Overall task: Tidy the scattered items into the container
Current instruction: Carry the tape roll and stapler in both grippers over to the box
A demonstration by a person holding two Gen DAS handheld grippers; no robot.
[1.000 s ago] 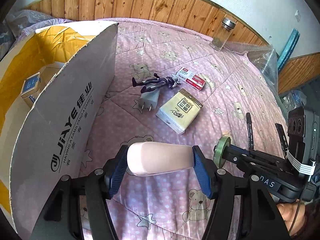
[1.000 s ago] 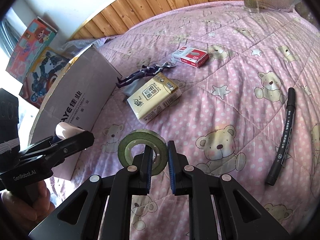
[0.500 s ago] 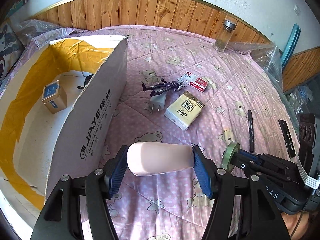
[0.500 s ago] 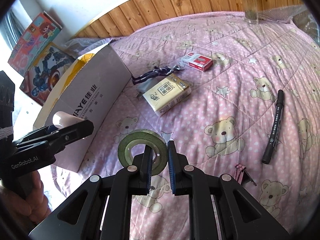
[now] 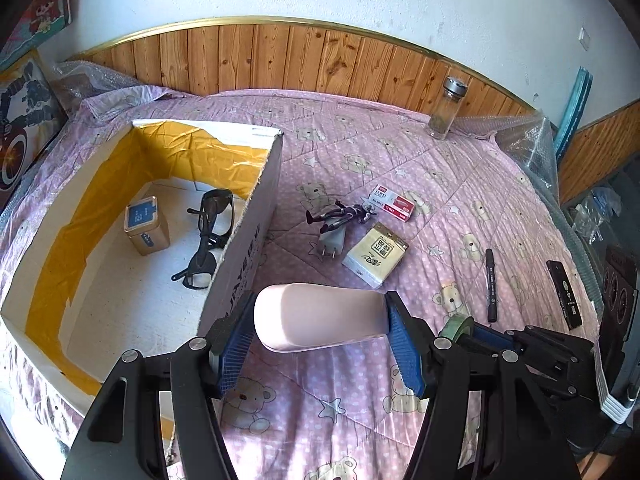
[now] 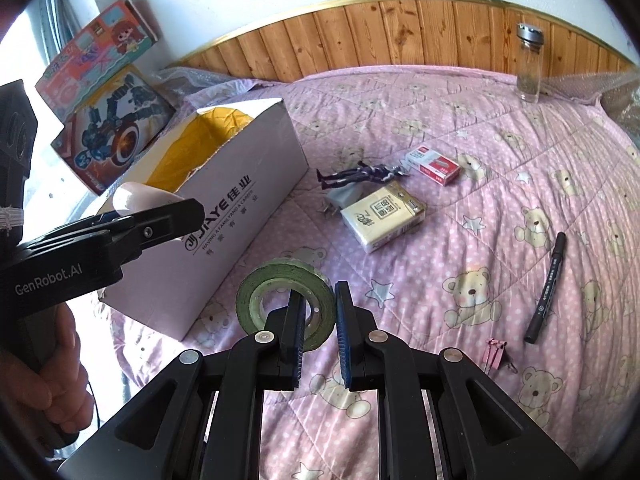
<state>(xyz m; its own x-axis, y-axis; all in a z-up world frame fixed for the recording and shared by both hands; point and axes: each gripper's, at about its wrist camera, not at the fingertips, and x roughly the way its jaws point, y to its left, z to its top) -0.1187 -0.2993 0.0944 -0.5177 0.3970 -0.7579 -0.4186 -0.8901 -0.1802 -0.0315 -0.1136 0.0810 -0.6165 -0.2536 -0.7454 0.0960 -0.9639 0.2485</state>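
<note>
**A:** Since both claws are loaded, why does neither hang over the box? The left gripper point(image 5: 320, 320) is clamped on the pale pink, smooth, rounded plastic container point(image 5: 320, 316), lying crosswise between the blue pads.

**B:** It is held high, beside the near wall of the white cardboard box with the yellow-taped inside point(image 5: 248, 236), not above the opening. My guess is that the height is there to clear that tall wall before swinging across.

**A:** And the right gripper point(image 6: 318, 320)?

**B:** Narrow, pinching one wall of the green roll of tape point(image 6: 285, 300): one finger goes through the hole, the other sits outside. That suits a ring, which is too wide to span. It hangs above the pink bear-print quilt point(image 6: 480, 184), short of the box.

**A:** What's already inside?

**B:** A small tan tin with a blue label point(image 5: 146, 226) and dark-framed glasses point(image 5: 206, 240), leaving bare floor towards the near end. That looks like the landing spot.

**A:** Still out on the quilt?

**B:** A cream tissue pack point(image 5: 375, 255), a red-and-white staple box point(image 5: 392, 203), a dark toy figure point(image 5: 340, 214) lying over a grey plug point(image 5: 334, 240), a black marker pen point(image 5: 491, 286), and a pink binder clip point(image 6: 496, 354). Plenty left, I'd say.
</note>
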